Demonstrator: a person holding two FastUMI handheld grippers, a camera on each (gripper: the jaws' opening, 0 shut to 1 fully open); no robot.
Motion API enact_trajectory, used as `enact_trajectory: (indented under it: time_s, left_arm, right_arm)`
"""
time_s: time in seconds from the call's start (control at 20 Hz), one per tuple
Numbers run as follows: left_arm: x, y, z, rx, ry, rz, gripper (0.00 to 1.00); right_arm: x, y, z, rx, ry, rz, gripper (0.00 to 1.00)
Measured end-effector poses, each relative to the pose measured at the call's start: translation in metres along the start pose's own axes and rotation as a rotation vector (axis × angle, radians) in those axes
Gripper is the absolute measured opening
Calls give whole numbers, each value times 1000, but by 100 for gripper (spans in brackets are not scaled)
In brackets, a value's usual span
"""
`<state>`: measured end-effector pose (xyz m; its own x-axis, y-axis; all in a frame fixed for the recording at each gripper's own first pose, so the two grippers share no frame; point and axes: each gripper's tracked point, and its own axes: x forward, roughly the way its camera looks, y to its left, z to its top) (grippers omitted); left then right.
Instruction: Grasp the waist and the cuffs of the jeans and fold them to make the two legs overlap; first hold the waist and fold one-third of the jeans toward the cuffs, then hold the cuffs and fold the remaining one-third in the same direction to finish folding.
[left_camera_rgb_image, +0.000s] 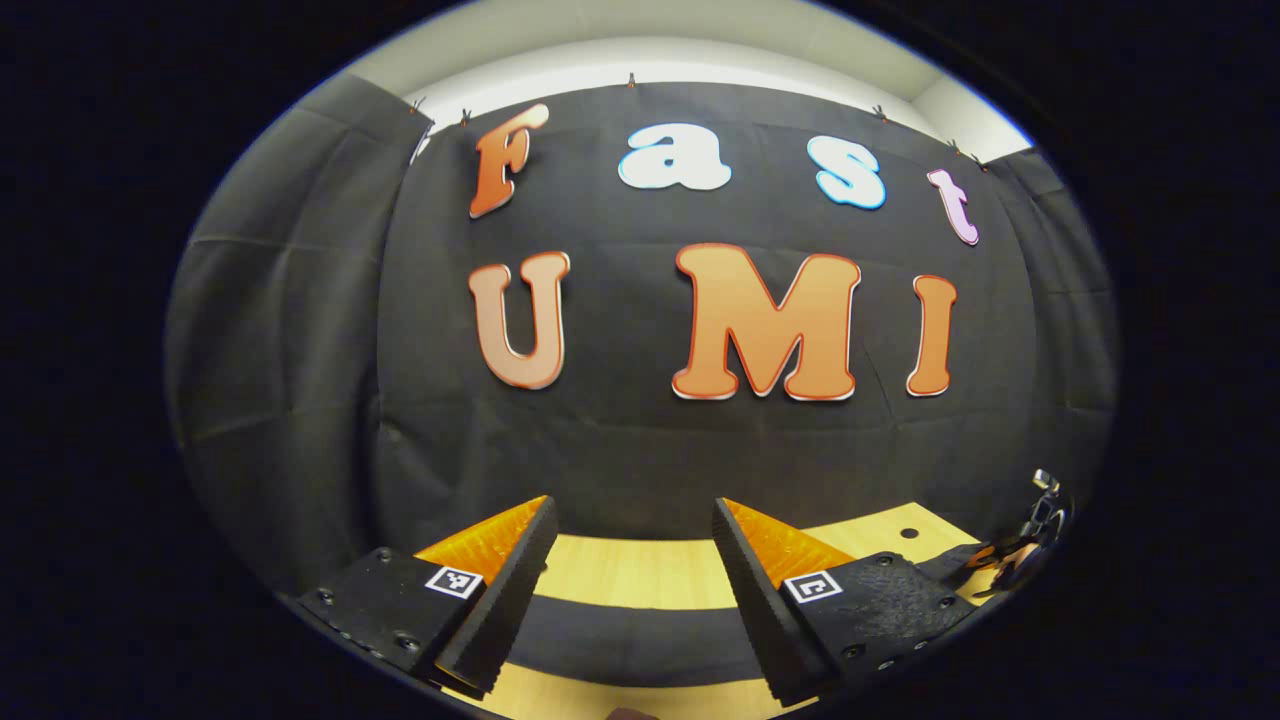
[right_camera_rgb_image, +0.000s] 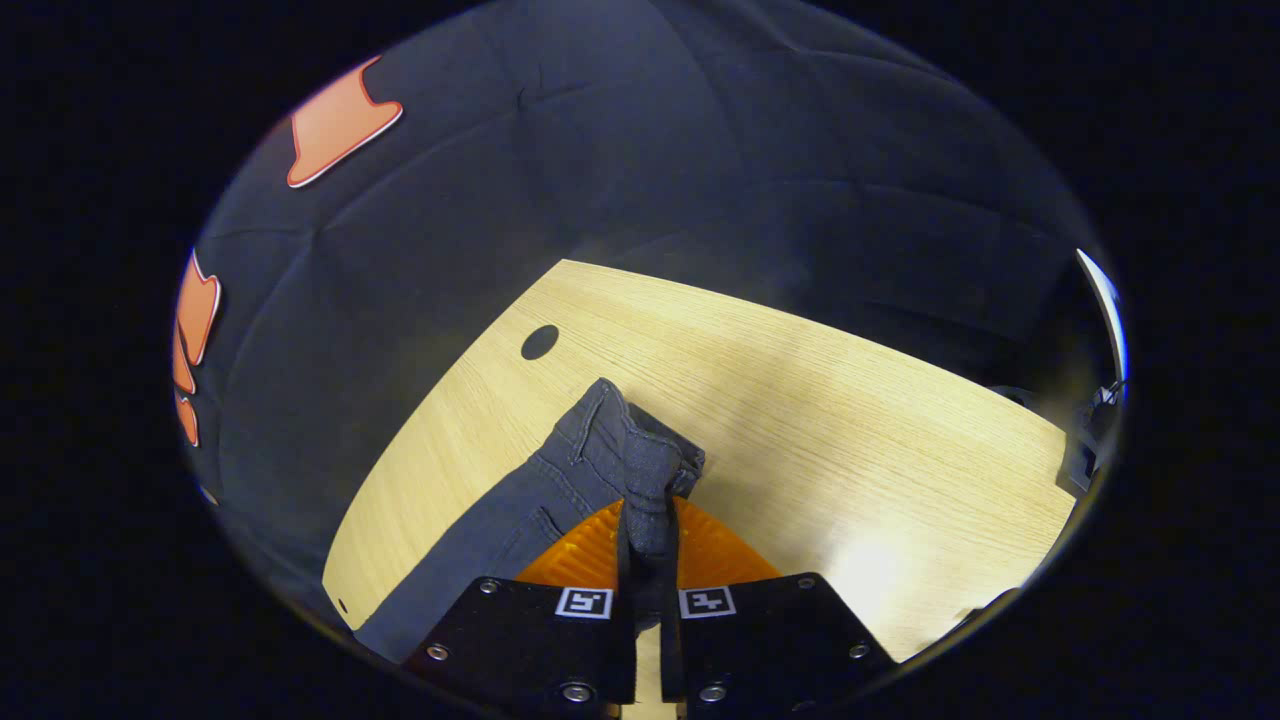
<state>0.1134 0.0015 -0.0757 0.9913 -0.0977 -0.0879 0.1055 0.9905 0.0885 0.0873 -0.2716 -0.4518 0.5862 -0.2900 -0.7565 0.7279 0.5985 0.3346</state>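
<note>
Right claw (right_camera_rgb_image: 648, 545): clenched on a bunched edge of the jeans (right_camera_rgb_image: 560, 490), which trail from it across the worktop (right_camera_rgb_image: 850, 420), just below the round hole (right_camera_rgb_image: 540, 342). Left claw (left_camera_rgb_image: 633, 560): released, fingers spread wide above the worktop, facing the booth wall.

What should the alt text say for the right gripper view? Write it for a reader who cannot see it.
The right gripper is shut on a bunched fold of the dark jeans, lifting that end above a light wooden table. The rest of the denim trails down to the lower left, and a small dark hole marks the tabletop beyond.
</note>
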Motion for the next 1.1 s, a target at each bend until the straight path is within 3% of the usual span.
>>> enact_trajectory:
  time_s: [0.05, 0.2, 0.25, 0.3, 0.55, 0.6, 0.65, 0.9, 0.95, 1.0, 1.1]
  left_arm:
    - [0, 4, 3, 13, -15, 6, 93]
    - [1, 10, 1, 25, -12, -5, 93]
    - [3, 17, -2, 16, -6, -7, 89]
    - [3, 23, -6, 7, -4, -5, 93]
    - [4, 47, -13, -6, 2, 10, 93]
    - [2, 51, -16, -10, 4, 11, 89]
    - [3, 55, -17, -16, 6, 11, 93]
    - [-1, 78, -27, -25, 14, 30, 93]
    - [-1, 82, -29, -30, 18, 33, 88]
    - [-3, 87, -32, -38, 23, 36, 93]
    - [-4, 95, -36, -51, 31, 46, 93]
  right_arm:
    - [-4, 3, 0, -8, -7, 6, 10]
    - [-21, 10, 3, -23, -41, 8, 10]
    - [-27, 12, 4, -27, -48, -4, 10]
    - [-32, 17, 5, -34, -59, -7, 10]
    - [-66, 66, 6, -156, -121, 48, 10]
    - [-73, 74, 4, -184, -127, 56, 10]
    - [-79, 83, 4, -210, -140, 65, 10]
    - [-101, 122, -15, -330, -163, 116, 10]
    - [-107, 133, -20, -355, -170, 125, 10]
    - [-112, 142, -24, -375, -172, 135, 10]
    - [-122, 154, -31, -405, -173, 158, 10]
